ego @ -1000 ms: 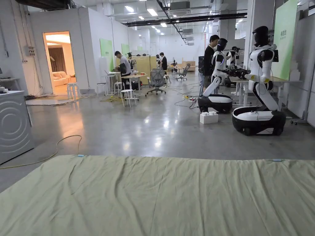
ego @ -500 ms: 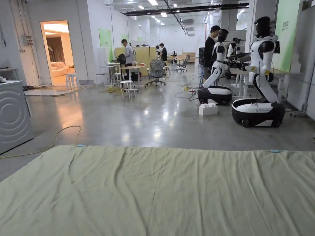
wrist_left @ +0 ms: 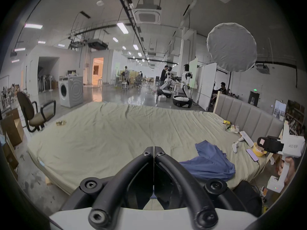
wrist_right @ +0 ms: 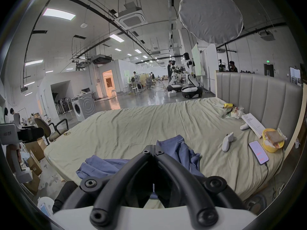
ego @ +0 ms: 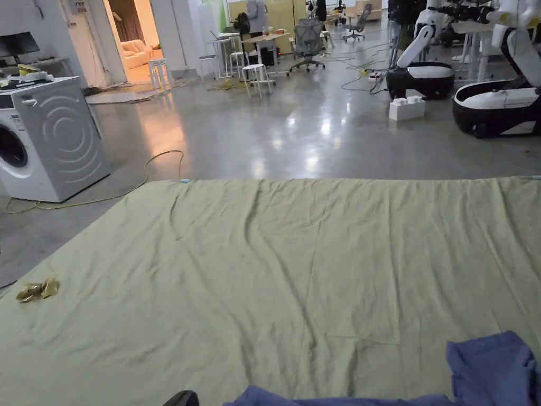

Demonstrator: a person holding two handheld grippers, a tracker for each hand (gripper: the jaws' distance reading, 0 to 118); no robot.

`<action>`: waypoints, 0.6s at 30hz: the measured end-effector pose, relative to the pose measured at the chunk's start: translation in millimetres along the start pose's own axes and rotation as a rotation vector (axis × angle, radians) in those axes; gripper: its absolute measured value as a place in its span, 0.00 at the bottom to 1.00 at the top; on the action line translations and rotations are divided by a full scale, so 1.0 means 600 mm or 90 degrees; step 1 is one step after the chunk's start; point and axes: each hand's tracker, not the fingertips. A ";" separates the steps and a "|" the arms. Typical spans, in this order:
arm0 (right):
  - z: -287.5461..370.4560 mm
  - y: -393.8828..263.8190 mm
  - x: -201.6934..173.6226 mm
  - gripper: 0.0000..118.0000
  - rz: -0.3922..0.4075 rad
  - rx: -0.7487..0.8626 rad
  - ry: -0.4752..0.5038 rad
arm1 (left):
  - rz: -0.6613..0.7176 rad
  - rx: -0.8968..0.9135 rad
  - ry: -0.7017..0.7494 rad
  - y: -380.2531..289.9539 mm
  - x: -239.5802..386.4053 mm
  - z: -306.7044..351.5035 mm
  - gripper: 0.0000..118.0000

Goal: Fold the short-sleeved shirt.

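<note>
A crumpled blue short-sleeved shirt (ego: pixel 491 370) lies in a heap at the near edge of a bed covered with a pale green sheet (ego: pixel 264 264). In the left gripper view my left gripper (wrist_left: pixel 154 148) is shut with nothing between its jaws, and the shirt (wrist_left: pixel 211 164) lies to its right on the sheet. In the right gripper view my right gripper (wrist_right: pixel 153 148) is shut too, held above the bed edge, with the shirt (wrist_right: pixel 181 150) spread just beyond and below its tips. Neither gripper touches the cloth.
A washing machine (ego: pixel 47 137) stands left of the bed, with an office chair (wrist_left: pixel 33 117) nearby. A small wrapper (ego: pixel 37 289) lies on the sheet's left side. A phone (wrist_right: pixel 258 152), white controllers (wrist_right: pixel 227 141) and a yellow bowl (wrist_right: pixel 270 144) sit by the padded headboard (wrist_right: pixel 257 90). Wheeled robots (ego: pixel 496 100) stand beyond.
The head camera has tilted down, so the bed now takes up more of the picture and the blue shirt has come into view at the bottom. Nothing on the bed has visibly moved.
</note>
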 end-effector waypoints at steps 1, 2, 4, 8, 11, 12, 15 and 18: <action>-0.001 -0.003 0.003 0.00 -0.005 -0.006 -0.001 | 0.013 -0.020 -0.001 -0.002 -0.007 -0.020 0.00; -0.003 -0.006 0.006 0.00 -0.010 -0.011 -0.002 | 0.021 -0.031 0.001 -0.005 -0.016 -0.039 0.00; -0.009 -0.013 0.013 0.00 -0.020 -0.023 -0.009 | 0.052 -0.095 -0.016 -0.009 -0.039 -0.105 0.19; -0.015 -0.024 0.027 0.00 -0.042 -0.045 -0.022 | 0.091 -0.245 -0.091 -0.035 -0.077 -0.268 0.80; -0.014 -0.032 0.038 0.00 -0.054 -0.058 -0.036 | 0.057 -0.331 -0.031 -0.064 -0.083 -0.396 0.79; -0.012 -0.035 0.043 0.00 -0.060 -0.063 -0.043 | 0.051 -0.368 -0.022 -0.076 -0.086 -0.438 0.79; -0.005 -0.042 0.055 0.00 -0.068 -0.076 -0.061 | -0.009 -0.455 0.026 -0.119 -0.073 -0.505 0.71; 0.004 -0.050 0.070 0.00 -0.071 -0.090 -0.083 | -0.022 -0.500 0.034 -0.155 -0.073 -0.527 0.58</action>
